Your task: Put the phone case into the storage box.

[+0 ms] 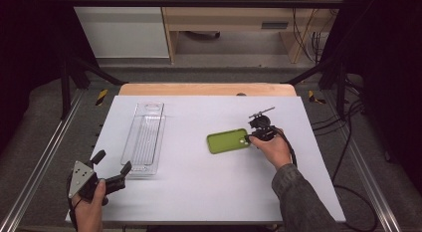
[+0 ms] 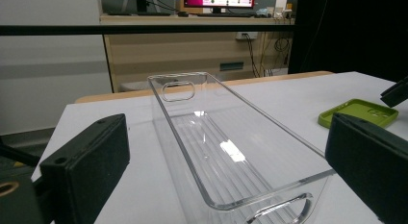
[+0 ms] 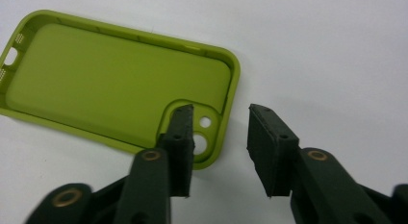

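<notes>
At centre right of the high view, on the white counter: 1 green phone case, lying flat with its open side up and its long axis running left to right across the frame.

Item 1, phone case. Soft-looking matte rubber or silicone, lime green, rounded corners, raised rim all round, a camera cut-out with small round holes at its right end. In the right hand-held gripper view the cut-out corner sits at the lower centre of the frame.

Item 2, right hand-held gripper. Black jaws with flat ribbed pads, narrowed to a moderate gap. 1 jaw stands inside the case over the camera cut-out, the other outside on the bare counter, so the rim of the case's short right end lies between them. The pads do not appear to press the rim yet. The case extends away from this tool toward the upper left of its view. This is the nearer tool by far.

Item 3, left hand-held gripper. Lower left of the high view, jaws wide apart and holding nothing, well apart from the case.

Item 4, clear plastic bin. Long, narrow, rigid, ribbed floor, slot handle at each end, long axis running top to bottom; empty, just beyond the left tool.
</notes>
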Demonstrator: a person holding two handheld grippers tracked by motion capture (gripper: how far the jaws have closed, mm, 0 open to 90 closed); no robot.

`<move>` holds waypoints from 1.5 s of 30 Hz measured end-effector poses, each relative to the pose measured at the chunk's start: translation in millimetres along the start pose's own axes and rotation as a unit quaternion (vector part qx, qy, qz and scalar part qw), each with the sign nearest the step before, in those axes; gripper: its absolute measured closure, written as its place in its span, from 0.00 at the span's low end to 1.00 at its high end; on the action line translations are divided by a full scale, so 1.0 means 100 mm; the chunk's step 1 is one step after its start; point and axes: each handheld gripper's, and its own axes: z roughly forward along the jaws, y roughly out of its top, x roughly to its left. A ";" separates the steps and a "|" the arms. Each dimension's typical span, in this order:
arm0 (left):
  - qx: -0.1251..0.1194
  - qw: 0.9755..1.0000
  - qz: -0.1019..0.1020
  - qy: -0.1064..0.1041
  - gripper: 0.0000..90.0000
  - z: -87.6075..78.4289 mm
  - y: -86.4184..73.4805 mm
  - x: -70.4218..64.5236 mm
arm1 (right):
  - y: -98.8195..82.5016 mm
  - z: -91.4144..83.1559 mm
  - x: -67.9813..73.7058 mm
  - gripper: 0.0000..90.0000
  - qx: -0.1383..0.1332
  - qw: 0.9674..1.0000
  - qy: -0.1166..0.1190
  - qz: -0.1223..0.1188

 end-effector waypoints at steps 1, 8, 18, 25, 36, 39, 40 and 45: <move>0.000 1.000 0.000 0.000 0.02 0.00 0.00 0.00 | 0.00 0.01 0.00 0.74 0.001 1.000 -0.001 0.000; 0.000 1.000 -0.001 0.001 0.02 0.00 0.00 0.00 | 0.01 0.06 -0.02 0.81 0.011 1.000 -0.003 0.015; 0.002 1.000 0.001 -0.001 0.02 0.01 0.00 -0.01 | 0.02 0.09 -0.03 0.85 0.023 0.999 0.003 0.029; 0.002 1.000 0.002 -0.002 0.02 0.01 0.00 -0.01 | 0.02 0.10 -0.03 0.87 0.030 0.999 0.006 0.027; 0.003 1.000 0.003 -0.002 0.02 0.01 0.00 -0.01 | 0.02 0.12 -0.01 0.89 0.037 0.999 0.003 0.033; 0.003 1.000 0.003 -0.002 0.02 0.01 0.00 -0.01 | 0.02 0.12 -0.01 0.89 0.038 0.999 0.001 0.030; 0.003 1.000 0.003 -0.002 0.02 0.01 0.00 -0.01 | 0.02 0.12 -0.01 0.89 0.039 0.999 -0.001 0.030; 0.004 1.000 0.003 -0.002 0.02 0.01 0.00 -0.01 | 0.02 0.14 0.01 0.88 0.041 0.999 -0.006 0.029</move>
